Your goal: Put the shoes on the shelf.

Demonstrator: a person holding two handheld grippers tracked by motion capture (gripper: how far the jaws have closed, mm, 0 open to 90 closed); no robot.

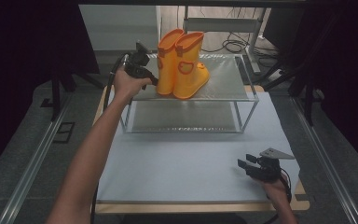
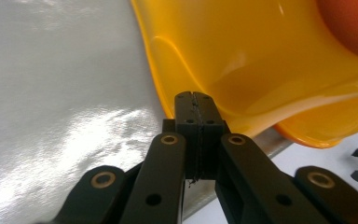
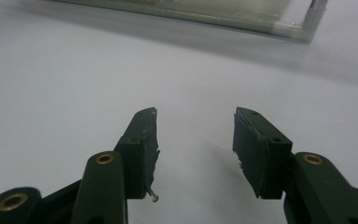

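1. Desk: pale grey-white flat top, bare across the near half.
2. Two-tier metal-frame shelf rack w/ silvery mesh decks: stands at far side of desk, lower deck bare.
3. Pair of glossy yellow rubber rain boots w/ orange trim: upright on top deck, left part of rack, side by side and touching, toes toward the right-front. Look light, hollow, flexible in the shaft, stiffer at sole and heel. Slick surface, so a pinch could slide; not fragile. Best hold, my guess: shaft rim or the orange side loop; the heel is too rounded and broad for narrow jaws.
4. Left tool: at the rear-left boot's heel, low on the deck. In left gripper view, left tool jaws pressed together w/ nothing between them, tips at the yellow heel curve; touching or just short, can't tell. Reads as a nudge, not a grasp.
5. Right tool: low over the desk near right corner, well apart from rack. Jaws spread, nothing held.
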